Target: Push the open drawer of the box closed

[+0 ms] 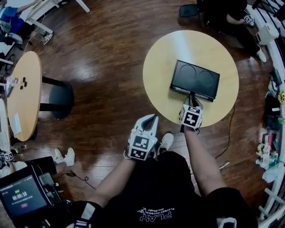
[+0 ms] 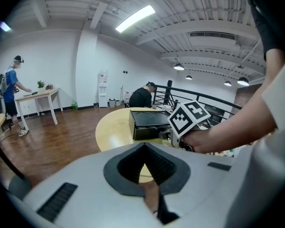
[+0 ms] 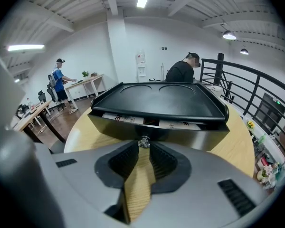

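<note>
The right claw meets the front of the box, which sits right of centre on the round desk, its front turned to the near edge. The drawer stands out only a little, with papers showing in the narrow gap under the lid. The claw's jaws are drawn in close about the small metal knob at the middle of the drawer front, nipping it at their tips. The left claw is clenched on nothing and hangs off the desk on the near side, over the floor and well apart from the box. That is likely the chief risk: with nothing bracing the box, a push on the knob could slide the whole box across the smooth desk toward the far edge instead of driving the drawer home. A push that is not square to the drawer front could also skew the box or let the rounded knob slip out from between the tips. The papers lie high in the gap and might catch under the lid, leaving the drawer short of shut.
</note>
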`<state>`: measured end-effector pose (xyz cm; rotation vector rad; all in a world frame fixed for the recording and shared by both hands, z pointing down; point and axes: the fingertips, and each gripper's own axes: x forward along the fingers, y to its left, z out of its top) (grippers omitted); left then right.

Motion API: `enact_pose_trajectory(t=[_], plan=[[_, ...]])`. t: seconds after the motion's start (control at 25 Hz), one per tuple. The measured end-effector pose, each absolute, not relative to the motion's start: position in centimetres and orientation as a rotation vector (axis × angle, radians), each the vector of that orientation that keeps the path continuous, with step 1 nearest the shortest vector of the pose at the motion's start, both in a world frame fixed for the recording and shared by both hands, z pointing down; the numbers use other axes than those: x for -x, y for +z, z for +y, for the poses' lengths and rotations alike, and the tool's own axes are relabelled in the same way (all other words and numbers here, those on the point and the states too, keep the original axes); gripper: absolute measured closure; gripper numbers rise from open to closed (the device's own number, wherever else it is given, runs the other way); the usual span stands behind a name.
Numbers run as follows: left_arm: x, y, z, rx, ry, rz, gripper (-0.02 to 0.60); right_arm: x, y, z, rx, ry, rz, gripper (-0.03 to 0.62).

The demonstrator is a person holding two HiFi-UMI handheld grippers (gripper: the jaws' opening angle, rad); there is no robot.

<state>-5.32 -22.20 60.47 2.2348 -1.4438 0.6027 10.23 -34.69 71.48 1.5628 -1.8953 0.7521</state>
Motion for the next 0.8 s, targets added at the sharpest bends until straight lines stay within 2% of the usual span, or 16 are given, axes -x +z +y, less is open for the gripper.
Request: enact_pose_trajectory(t=[0.8], plan=[[5.9,60.7,-21.8,-2.225,0.607,-1.457,0.584,-9.6,71.7,-37.4,-1.585,0.661,-1.906,0.520]])
